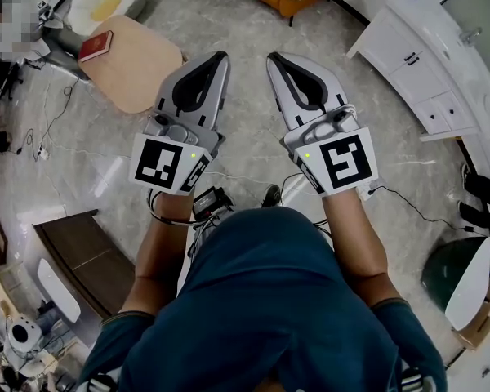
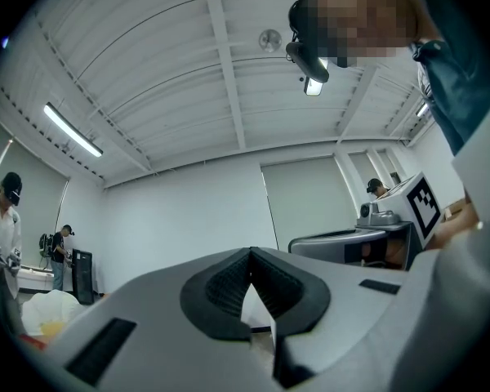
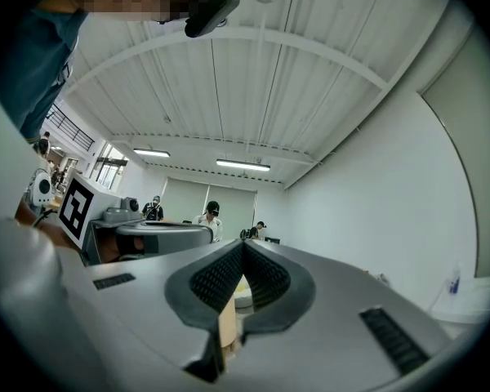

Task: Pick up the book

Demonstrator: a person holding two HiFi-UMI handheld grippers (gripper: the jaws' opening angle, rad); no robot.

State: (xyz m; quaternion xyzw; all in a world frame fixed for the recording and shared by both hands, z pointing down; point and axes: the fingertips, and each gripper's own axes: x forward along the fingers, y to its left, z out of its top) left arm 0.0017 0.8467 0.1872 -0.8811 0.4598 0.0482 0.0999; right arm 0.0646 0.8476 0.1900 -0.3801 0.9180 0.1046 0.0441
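- The left tongs (image 1: 221,56) are closed, tips touching, with nothing between them.
- The right tongs (image 1: 272,57) are closed and empty too.
- The red book (image 1: 95,46) lies on the rounded wooden worktop (image 1: 143,68), well apart from both.

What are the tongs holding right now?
Nothing. The left tongs and the right tongs are both shut and empty. The red book lies on the wooden table, untouched.

A shared lab hall: loose cables (image 1: 42,147), a white sink cabinet (image 1: 416,64), other headset-wearing people (image 3: 212,217).
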